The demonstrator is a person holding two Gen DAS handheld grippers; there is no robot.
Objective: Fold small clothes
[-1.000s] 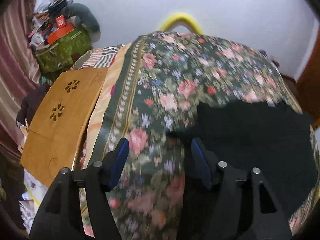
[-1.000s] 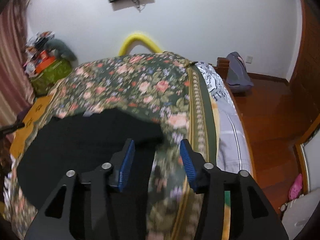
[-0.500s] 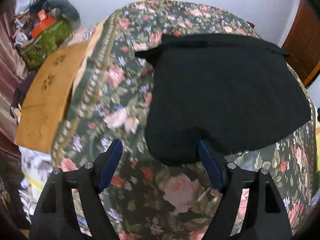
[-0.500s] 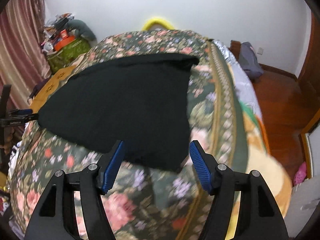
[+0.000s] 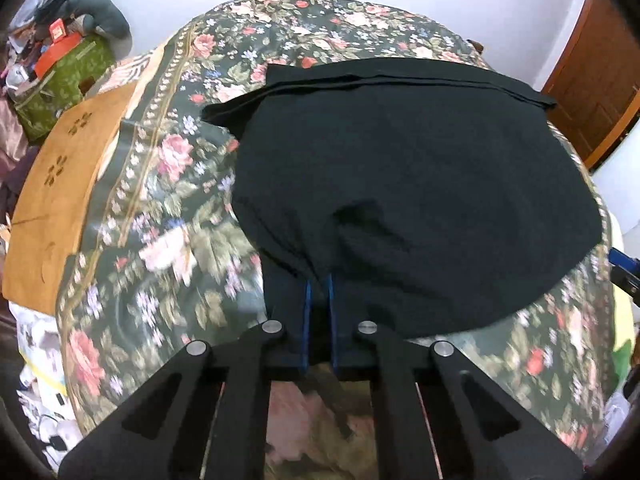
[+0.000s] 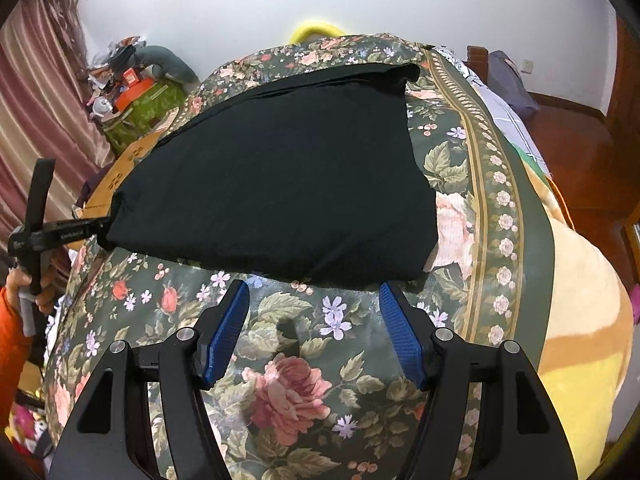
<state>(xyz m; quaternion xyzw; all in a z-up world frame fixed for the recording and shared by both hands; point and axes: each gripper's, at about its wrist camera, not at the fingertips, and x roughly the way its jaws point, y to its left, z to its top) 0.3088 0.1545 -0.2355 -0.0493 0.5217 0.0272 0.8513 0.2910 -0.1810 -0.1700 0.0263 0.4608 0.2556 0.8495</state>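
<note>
A black garment lies spread flat on the bed's flowered blanket, filling the middle of both views. In the right wrist view its far corner is bunched into a small fold toward 1 o'clock, and its near hem runs across just beyond the claw tips.

The left claw is pinched together on the near edge of the black garment, at 6 o'clock of the cloth in its own view; the blue pads are almost touching with a puckered ridge of fabric rising between them. In the right wrist view this same claw shows at 9 o'clock, gripping the garment's left corner, with a hand in an orange sleeve on its handle.

The right claw stands wide apart and holds nothing; its blue pads sit over the blanket, just short of the garment's near hem, one to each side of the lower right corner area.

A wooden board lies beside the bed at 9 o'clock in the left view.
</note>
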